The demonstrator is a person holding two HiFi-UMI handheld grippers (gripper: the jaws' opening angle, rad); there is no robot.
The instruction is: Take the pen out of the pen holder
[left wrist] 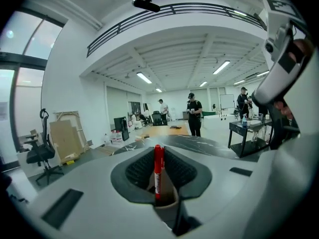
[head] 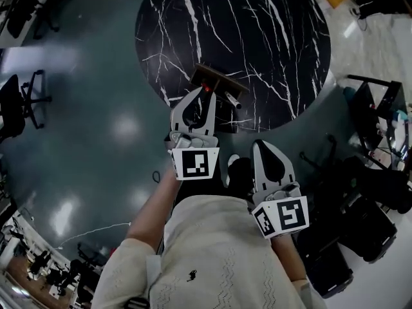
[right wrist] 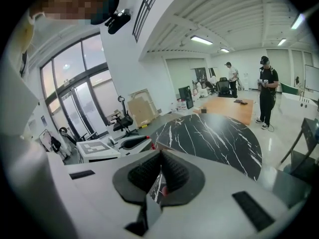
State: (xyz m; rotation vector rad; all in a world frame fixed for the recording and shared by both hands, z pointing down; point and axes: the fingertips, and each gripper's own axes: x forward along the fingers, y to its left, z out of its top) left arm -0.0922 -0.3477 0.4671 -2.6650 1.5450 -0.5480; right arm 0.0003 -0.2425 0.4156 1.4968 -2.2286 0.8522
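Note:
A brown pen holder (head: 215,78) stands near the front edge of the round black marble table (head: 270,37). A dark pen (head: 232,99) sticks out of it toward the near right. My left gripper (head: 205,93) reaches to the holder's near side, shut on a red pen (left wrist: 158,171). That pen stands upright between the jaws, its top (head: 206,88) just showing at the tips. A brown surface shows behind the pen low in the gap. My right gripper (head: 264,148) hangs back near the person's body, off the table, jaws shut with nothing between them.
Office chairs (head: 19,102) stand on the grey floor to the left. Dark bags and a rack (head: 380,127) crowd the right side beside the table. People (left wrist: 194,114) stand far across the room, behind another table.

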